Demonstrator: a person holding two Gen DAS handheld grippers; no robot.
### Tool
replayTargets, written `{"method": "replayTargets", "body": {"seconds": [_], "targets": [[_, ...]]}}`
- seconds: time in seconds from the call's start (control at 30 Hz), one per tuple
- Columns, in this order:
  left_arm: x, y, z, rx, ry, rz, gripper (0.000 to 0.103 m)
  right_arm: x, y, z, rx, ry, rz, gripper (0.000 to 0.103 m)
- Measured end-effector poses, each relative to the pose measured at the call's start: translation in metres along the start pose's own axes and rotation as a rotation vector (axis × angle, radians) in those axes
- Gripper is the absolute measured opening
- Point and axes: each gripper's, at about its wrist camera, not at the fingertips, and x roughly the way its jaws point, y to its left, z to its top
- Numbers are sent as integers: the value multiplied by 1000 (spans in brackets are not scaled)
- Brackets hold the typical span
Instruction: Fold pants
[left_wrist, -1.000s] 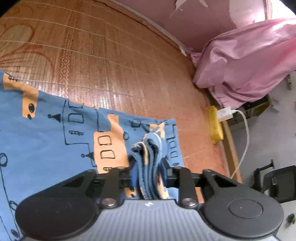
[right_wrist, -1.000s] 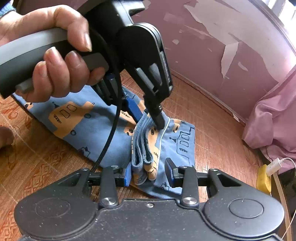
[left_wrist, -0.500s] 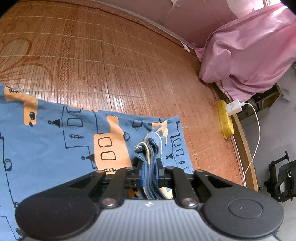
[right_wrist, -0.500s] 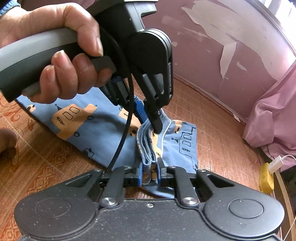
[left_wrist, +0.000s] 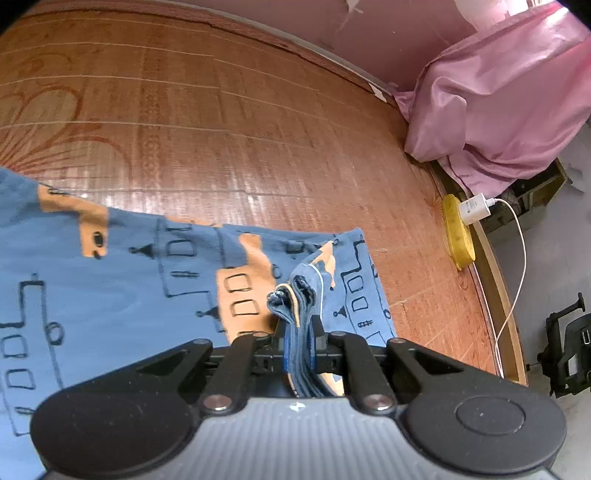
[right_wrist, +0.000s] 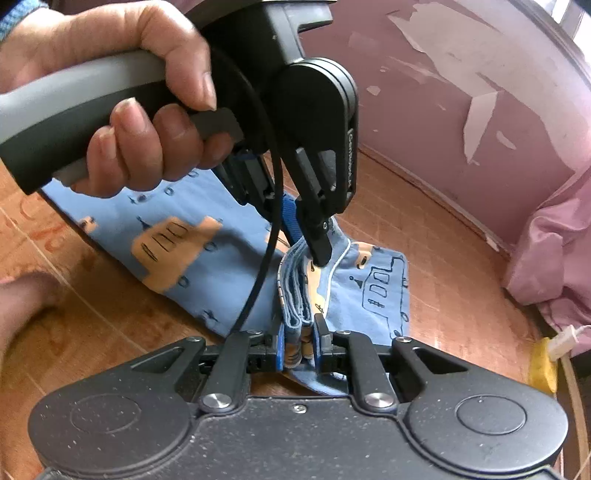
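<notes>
Left gripper (left_wrist: 298, 338): jaws now clamped on pants (left_wrist: 122, 280) hem.
Right gripper (right_wrist: 299, 345): likewise closed.
Status: ready to fold.

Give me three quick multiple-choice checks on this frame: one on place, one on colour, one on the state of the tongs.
1. The pants lie on: A a woven mat; B a chair; C a pink sheet.
2. Their base colour: A green; B blue; C white.
3. The left tongs and right tongs are: A both open; B one open; C both shut on cloth.

Answers: 1 A, the brown mat shows around the cloth. 2 B, blue with orange prints. 3 C, each pair pinches a bunched fold.
</notes>
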Motion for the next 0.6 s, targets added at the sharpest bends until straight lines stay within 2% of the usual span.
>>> {"method": "replayTargets", "body": {"seconds": [0.13,0.6], "targets": [[-12,15,0,-8,-3,2,10,-1,1,7,-2,-10,44,15],[-61,59,-9,-1,-31,89,10,-5,35,42,-17,-74,219,15]]}}
